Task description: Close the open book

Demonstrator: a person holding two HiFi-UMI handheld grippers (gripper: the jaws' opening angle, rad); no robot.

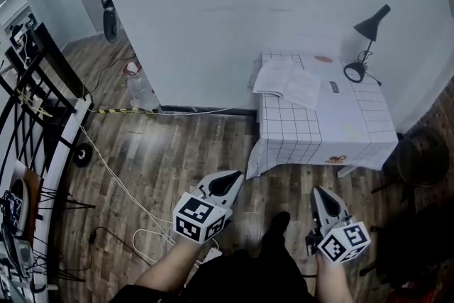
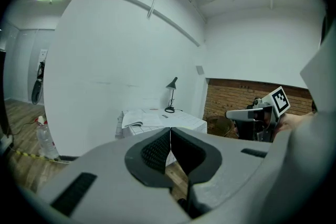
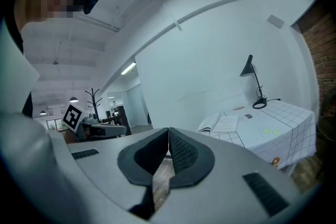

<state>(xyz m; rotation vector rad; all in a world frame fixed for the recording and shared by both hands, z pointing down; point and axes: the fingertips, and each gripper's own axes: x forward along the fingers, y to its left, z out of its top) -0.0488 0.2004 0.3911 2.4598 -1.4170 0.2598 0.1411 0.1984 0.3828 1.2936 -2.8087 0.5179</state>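
An open book (image 1: 287,82) with white pages lies on a small table (image 1: 355,125) covered by a white grid-pattern cloth, against the white wall. The book (image 2: 137,119) also shows far ahead in the left gripper view, and the book (image 3: 219,123) lies at the table's left end in the right gripper view. My left gripper (image 1: 237,177) and right gripper (image 1: 318,192) hang over the wooden floor, well short of the table. Both are shut with nothing between their jaws. The left gripper (image 2: 170,132) and right gripper (image 3: 168,132) point toward the table.
A black desk lamp (image 1: 365,46) stands at the table's far right corner. A dark round stool (image 1: 423,155) sits to the table's right. Cables (image 1: 120,184) run across the wooden floor at left, beside a black metal rack (image 1: 32,103). A plastic bottle (image 1: 142,90) stands by the wall.
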